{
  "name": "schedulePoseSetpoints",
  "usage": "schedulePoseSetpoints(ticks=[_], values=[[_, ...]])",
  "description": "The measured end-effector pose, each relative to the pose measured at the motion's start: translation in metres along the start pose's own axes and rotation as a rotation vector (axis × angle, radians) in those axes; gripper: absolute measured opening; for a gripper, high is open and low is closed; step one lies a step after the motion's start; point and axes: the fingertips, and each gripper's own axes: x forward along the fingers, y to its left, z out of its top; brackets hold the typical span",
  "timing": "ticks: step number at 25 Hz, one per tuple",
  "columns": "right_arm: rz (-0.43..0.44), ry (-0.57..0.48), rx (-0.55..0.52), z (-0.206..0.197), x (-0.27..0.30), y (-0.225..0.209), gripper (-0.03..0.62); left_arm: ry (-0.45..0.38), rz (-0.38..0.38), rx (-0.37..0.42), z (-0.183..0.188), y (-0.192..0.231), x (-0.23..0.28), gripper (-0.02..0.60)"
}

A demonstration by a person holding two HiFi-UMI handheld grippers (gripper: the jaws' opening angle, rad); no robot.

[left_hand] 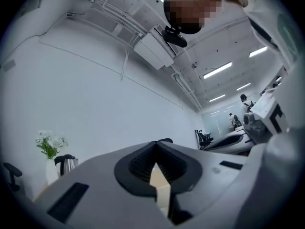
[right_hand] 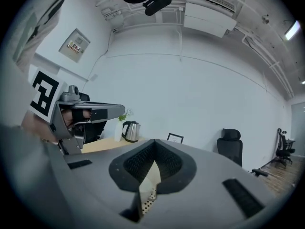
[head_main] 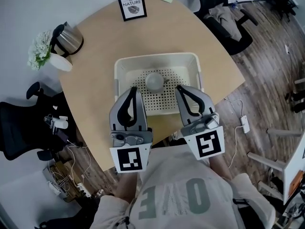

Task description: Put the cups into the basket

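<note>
One cup (head_main: 155, 81) is all you have in sight; it sits upside down on the perforated floor of the basket (head_main: 125, 64), near the middle; no other cup shows on the table (head_main: 95, 94), so I judge the job done or nearly so.

The risk from here is careless motion. From the head view both tools overlap the basket's near wall, though how high above it they are I cannot tell; a drop or a forward push with clenched tips could strike that rim and slide the basket, or tip the cup onto its side. A wide sweep to your left could reach the kettle (head_main: 69, 38) and the vase of flowers (head_main: 42, 51), which stand close to the table's edge.

Your left gripper (head_main: 135, 89) is clenched on nothing, its tips meeting with only a sliver of table showing behind them; your right gripper (head_main: 180, 87) is likewise closed and empty. You hold both close to your chest, side by side, pointing forward toward the basket, tips angled slightly inward.
</note>
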Motion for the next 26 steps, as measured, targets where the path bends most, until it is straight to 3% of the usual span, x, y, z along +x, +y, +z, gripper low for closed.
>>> schedulePoseSetpoints(ticks=[9,15,26], values=[[0.008,-0.01,0.001,0.003,-0.005,0.002,-0.002,0.013,-0.031,0.021,0.001,-0.017,-0.004,0.008],[-0.002,-0.013,0.007,0.002,-0.01,0.0,-0.002,0.022,-0.011,0.039,0.002,-0.014,-0.008,0.008],[0.0,-0.008,0.002,0.002,-0.018,0.003,-0.002,0.021,-0.013,0.015,0.0,-0.018,-0.014,0.008]])
